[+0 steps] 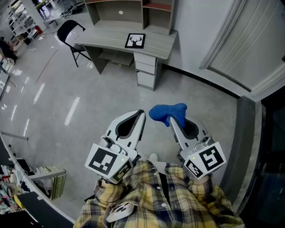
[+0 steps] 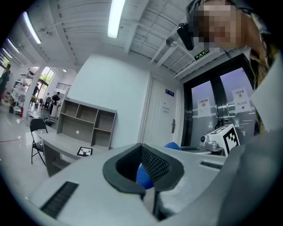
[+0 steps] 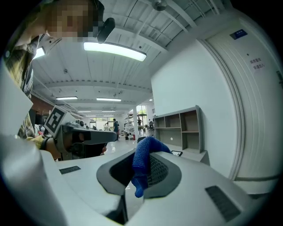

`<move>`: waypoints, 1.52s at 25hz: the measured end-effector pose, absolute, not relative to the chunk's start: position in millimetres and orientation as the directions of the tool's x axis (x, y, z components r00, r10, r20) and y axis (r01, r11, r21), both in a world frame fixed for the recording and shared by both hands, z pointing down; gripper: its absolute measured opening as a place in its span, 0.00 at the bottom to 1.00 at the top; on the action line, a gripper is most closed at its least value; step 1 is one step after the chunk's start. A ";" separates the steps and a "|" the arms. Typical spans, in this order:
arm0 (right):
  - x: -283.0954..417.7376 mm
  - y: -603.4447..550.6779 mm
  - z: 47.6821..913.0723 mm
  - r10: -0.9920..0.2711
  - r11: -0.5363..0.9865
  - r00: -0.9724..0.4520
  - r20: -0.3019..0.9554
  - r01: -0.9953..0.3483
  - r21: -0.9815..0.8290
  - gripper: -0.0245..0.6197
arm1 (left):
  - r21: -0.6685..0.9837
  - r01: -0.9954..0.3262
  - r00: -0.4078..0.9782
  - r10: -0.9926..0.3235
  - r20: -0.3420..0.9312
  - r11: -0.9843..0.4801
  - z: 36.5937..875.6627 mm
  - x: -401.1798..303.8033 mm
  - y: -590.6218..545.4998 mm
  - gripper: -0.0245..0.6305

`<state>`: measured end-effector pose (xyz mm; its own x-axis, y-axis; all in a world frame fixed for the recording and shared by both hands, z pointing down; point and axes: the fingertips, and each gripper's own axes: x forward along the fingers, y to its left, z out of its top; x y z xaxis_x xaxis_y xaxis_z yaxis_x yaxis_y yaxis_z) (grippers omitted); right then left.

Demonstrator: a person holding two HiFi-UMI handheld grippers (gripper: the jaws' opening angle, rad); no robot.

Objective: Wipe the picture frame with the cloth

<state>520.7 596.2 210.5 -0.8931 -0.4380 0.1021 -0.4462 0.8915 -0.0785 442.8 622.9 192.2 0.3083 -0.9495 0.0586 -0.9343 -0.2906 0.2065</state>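
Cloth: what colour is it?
Blue; the cloth shows best in the right gripper view.

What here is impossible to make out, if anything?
- Head view: whether the frame is dusty; it is too small and far off.
- Left gripper view: most of the cloth, hidden behind the left gripper, whose jaws are shut with nothing between them.
- Head view: the top of the shelf, cut off by the upper edge.
- Left gripper view: the frame's picture, too small.

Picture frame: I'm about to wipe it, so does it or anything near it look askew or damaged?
Nothing stands out. The picture frame lies flat on the desk; the cloth is pinched in the right gripper.
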 end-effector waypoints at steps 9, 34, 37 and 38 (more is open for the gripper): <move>508.7 583.5 231.1 -0.397 0.903 -0.907 0.140 -0.413 -0.114 0.10 | 0.210 -0.952 0.247 -0.963 0.110 -0.221 212.1 421.3 614.0 0.04; 259.5 450.3 246.6 -0.439 0.873 -0.877 0.194 -0.467 -0.141 0.10 | 0.198 -0.944 0.286 -0.952 0.103 -0.262 217.4 156.1 478.6 0.04; 243.4 440.2 251.8 -0.432 0.874 -0.876 0.215 -0.465 -0.142 0.10 | 0.215 -0.943 0.281 -0.954 0.107 -0.254 222.8 138.1 470.3 0.04; 238.8 434.9 254.4 -0.430 0.873 -0.875 0.222 -0.466 -0.144 0.10 | 0.220 -0.943 0.276 -0.955 0.108 -0.248 225.4 132.2 466.2 0.04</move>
<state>238.8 434.9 254.4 -0.8749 -0.4302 0.2225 -0.4659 0.8731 -0.1437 132.2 466.2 225.4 0.2764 -0.9549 0.1084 -0.9434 -0.2480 0.2203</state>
